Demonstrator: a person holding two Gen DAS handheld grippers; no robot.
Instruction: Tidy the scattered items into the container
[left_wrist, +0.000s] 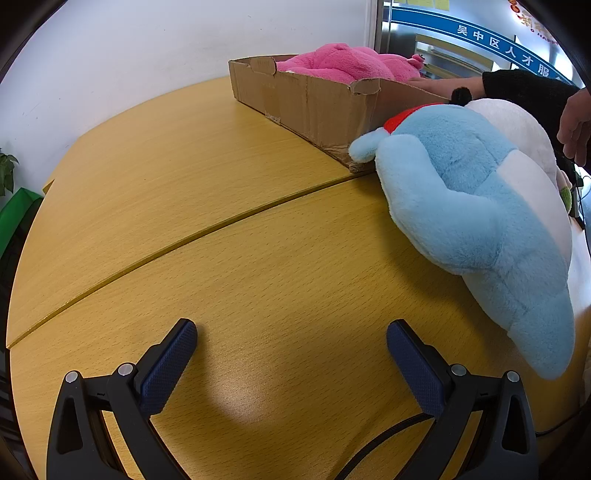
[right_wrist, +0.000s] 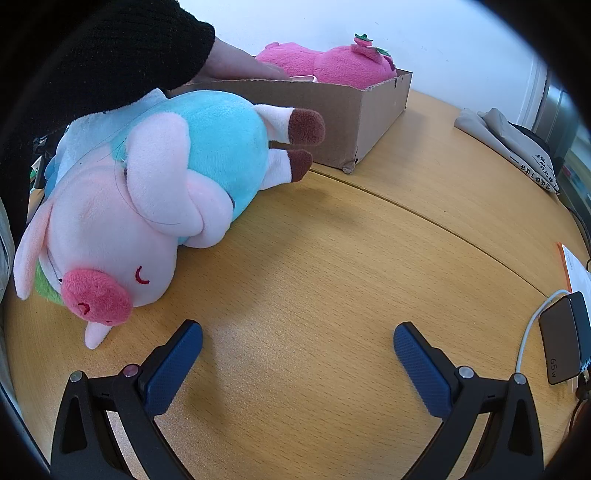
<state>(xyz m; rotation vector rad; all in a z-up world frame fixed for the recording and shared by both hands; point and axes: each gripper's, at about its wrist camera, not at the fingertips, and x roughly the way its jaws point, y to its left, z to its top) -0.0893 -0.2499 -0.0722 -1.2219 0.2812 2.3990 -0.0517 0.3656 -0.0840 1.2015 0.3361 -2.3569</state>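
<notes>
Tongs first: my left gripper (left_wrist: 291, 363) hovers low over bare table (left_wrist: 207, 206), jaws spread wide and gripping nothing, and my right gripper (right_wrist: 297, 365) is the same, released and empty. From the right tongs the pig (right_wrist: 147, 206) lies nearest, at about ten o'clock, its pink snout toward me at the near end and its brown hooves pointing away at about one o'clock, almost touching the box (right_wrist: 332, 110); so its long axis runs from near left to far right, slanting across my line of reach rather than along it. I judge the right hand the nearer one for it, and the jaws would want to close across the blue belly, square to that axis. From the left tongs the blue plush (left_wrist: 469, 206) lies at about two o'clock, long axis running from near right up toward the box corner, its red-trimmed end farthest away and touching the cardboard; behind it lies something white that I cannot make out. Farther still, at twelve to one o'clock, the box holds a pink toy (left_wrist: 343, 64) already, and a hand (right_wrist: 240, 64) in a black sleeve reaches into it.
</notes>
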